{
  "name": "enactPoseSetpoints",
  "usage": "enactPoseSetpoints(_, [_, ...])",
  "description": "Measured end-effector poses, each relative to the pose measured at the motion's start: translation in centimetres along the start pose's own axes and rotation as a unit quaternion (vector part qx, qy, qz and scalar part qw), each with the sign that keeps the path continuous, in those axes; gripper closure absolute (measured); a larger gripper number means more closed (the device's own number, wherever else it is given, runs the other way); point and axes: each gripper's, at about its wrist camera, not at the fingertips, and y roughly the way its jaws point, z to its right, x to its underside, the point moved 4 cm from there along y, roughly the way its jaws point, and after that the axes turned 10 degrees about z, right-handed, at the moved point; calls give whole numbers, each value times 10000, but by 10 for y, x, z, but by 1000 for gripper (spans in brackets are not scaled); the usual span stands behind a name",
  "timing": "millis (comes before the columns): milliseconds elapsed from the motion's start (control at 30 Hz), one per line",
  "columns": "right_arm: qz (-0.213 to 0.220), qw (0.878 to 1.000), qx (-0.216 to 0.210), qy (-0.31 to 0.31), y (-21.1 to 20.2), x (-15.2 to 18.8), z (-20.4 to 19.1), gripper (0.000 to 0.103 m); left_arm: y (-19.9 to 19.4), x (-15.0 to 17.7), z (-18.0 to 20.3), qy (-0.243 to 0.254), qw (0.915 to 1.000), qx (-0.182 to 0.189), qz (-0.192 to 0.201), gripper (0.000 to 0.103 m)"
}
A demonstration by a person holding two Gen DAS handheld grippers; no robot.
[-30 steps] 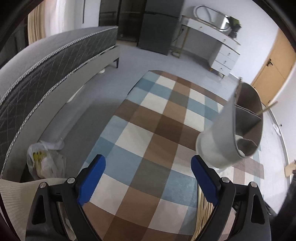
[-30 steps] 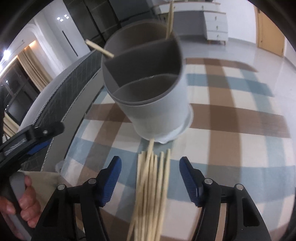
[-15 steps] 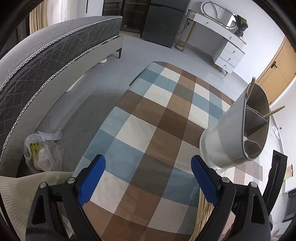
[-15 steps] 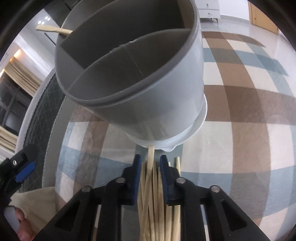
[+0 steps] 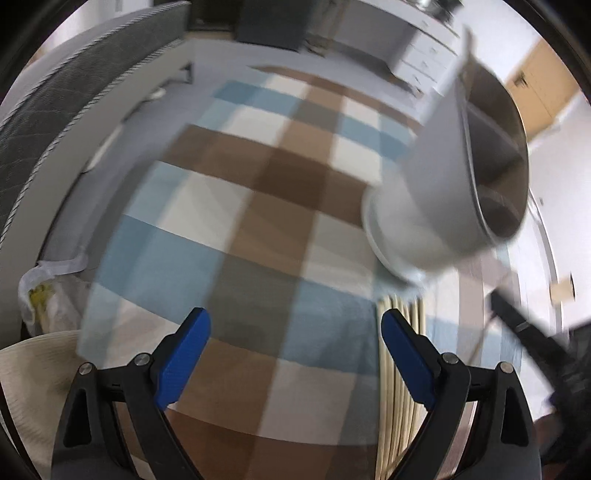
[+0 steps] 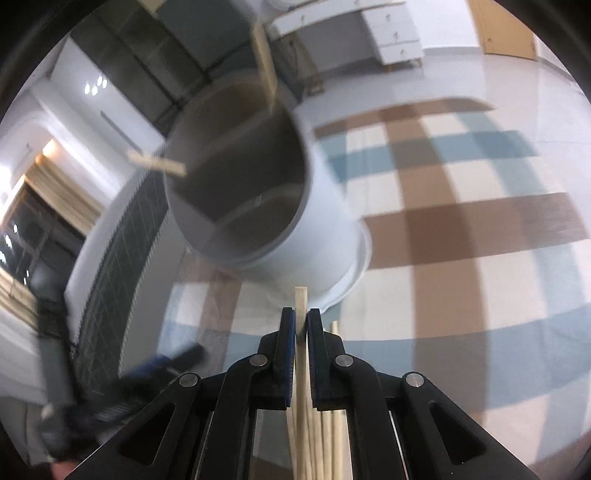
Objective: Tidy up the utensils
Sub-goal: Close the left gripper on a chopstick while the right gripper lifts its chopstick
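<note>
A grey divided utensil holder (image 6: 295, 243) stands on the checked cloth (image 6: 480, 221), with two chopsticks (image 6: 264, 55) sticking out of it. My right gripper (image 6: 301, 321) sits just before the holder's base, its jaws closing, the pads pressing on one pale chopstick (image 6: 301, 299) raised off the loose chopsticks (image 6: 332, 424) below. In the left wrist view the holder (image 5: 436, 177) is upper right and the loose chopsticks (image 5: 387, 373) lie by my right-hand finger. My left gripper (image 5: 293, 315) hangs open over the cloth with nothing between its fingers.
A grey bed (image 5: 74, 92) runs along the left. A plastic bag (image 5: 48, 295) lies on the floor beside it, and a cream fabric (image 5: 33, 369) is at the lower left. A white dresser (image 6: 391, 33) and a wooden door (image 5: 539, 81) stand at the back.
My right gripper went from open over the chopstick pile to shut on one chopstick, then drew back from the holder. My left gripper dipped lower toward the cloth; its view is now blurred.
</note>
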Motion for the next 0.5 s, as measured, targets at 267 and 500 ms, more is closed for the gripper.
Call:
enactPoseSetpoints(267, [683,9951,77,713,-56,-13,34,97,15,29,38,718,9964,-39,-451,12])
enactPoseSetpoints(500, [760,9932,98,874,-64,-18,47,97,21,41,36,857,9938,-410,-577,12])
